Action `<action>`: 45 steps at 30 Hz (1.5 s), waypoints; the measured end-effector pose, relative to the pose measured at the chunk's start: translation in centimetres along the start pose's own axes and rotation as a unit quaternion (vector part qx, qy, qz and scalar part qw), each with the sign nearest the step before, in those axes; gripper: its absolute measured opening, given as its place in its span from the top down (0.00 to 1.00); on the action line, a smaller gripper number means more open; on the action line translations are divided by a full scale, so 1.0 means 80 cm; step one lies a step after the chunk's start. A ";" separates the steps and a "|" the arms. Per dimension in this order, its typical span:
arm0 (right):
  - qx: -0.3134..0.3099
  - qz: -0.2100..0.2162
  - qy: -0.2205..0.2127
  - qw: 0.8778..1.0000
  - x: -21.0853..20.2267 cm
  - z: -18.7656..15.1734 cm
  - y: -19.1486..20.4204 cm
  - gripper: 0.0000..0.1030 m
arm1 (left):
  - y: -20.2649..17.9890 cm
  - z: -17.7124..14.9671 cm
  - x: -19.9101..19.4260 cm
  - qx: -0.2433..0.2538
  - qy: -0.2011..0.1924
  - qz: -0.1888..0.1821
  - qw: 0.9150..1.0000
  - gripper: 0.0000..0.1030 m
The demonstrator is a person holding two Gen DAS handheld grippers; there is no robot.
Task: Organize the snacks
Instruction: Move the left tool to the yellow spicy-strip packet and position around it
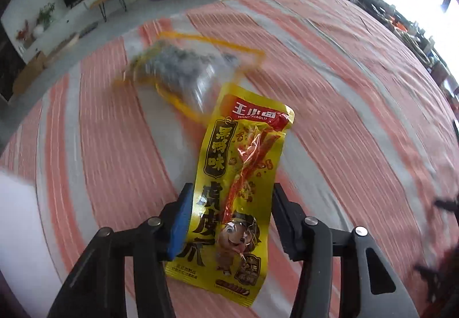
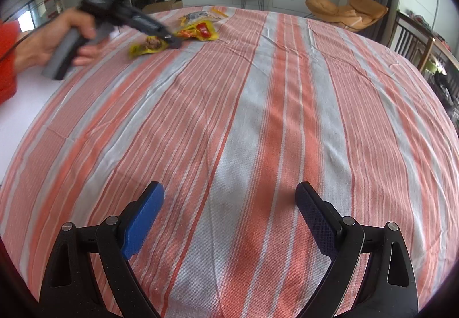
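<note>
I've got the left gripper (image 1: 229, 217) pinching the yellow snack packet (image 1: 241, 183) above the striped surface (image 1: 344, 117), right gripper (image 2: 229, 217) spread and empty, so sorting's barely begun, with the clear pouch (image 1: 183, 71) and other packets (image 2: 198, 29) still loose.

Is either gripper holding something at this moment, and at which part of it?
The left gripper holds the yellow snack packet across its lower half, one pad at each long edge. The right gripper is open and holds nothing.
</note>
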State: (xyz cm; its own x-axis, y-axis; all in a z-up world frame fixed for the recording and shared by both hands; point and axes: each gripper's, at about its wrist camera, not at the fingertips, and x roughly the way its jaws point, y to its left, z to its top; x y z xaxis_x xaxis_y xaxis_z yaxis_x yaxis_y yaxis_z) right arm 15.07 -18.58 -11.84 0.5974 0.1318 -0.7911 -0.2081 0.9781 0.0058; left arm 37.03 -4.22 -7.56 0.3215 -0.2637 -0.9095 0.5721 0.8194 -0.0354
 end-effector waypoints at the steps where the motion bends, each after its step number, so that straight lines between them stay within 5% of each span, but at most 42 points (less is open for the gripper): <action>1: 0.000 0.000 0.000 1.000 0.000 0.000 0.000 0.08 | -0.008 -0.018 -0.008 -0.004 -0.001 0.002 1.000 0.51; 4: 0.000 0.000 0.000 1.000 0.000 0.000 0.000 0.08 | -0.033 -0.094 -0.035 -0.070 -0.014 0.028 0.997 0.51; 9: 0.000 0.000 0.000 1.000 0.000 0.000 0.000 0.08 | -0.045 -0.182 -0.065 -0.199 -0.045 0.113 0.972 0.48; 12: 0.000 0.000 0.000 1.000 0.000 0.000 0.000 0.08 | -0.032 -0.192 -0.064 -0.227 -0.064 0.094 0.967 0.18; 13: 0.000 0.000 0.000 1.000 0.000 0.000 0.000 0.08 | -0.028 -0.196 -0.062 -0.229 -0.070 0.087 0.967 0.08; 17: 0.000 0.000 0.000 1.000 0.000 0.000 0.000 0.08 | -0.026 -0.186 -0.045 -0.182 -0.083 0.119 0.973 0.00; 23: 0.000 0.000 0.000 1.000 0.000 0.001 -0.001 0.08 | 0.001 -0.181 -0.038 -0.235 -0.103 0.132 0.957 0.00; 45: -0.002 -0.001 0.002 1.000 0.000 0.001 0.000 0.04 | 0.000 -0.183 -0.038 -0.231 -0.106 0.144 0.956 0.00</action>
State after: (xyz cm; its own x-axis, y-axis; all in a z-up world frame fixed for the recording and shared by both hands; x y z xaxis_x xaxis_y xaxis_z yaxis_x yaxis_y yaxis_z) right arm 15.13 -18.57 -11.77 0.5941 0.1296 -0.7939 -0.2101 0.9777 0.0024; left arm 25.02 3.98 -10.89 0.5890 -0.0503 -0.8066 0.0585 0.9981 -0.0194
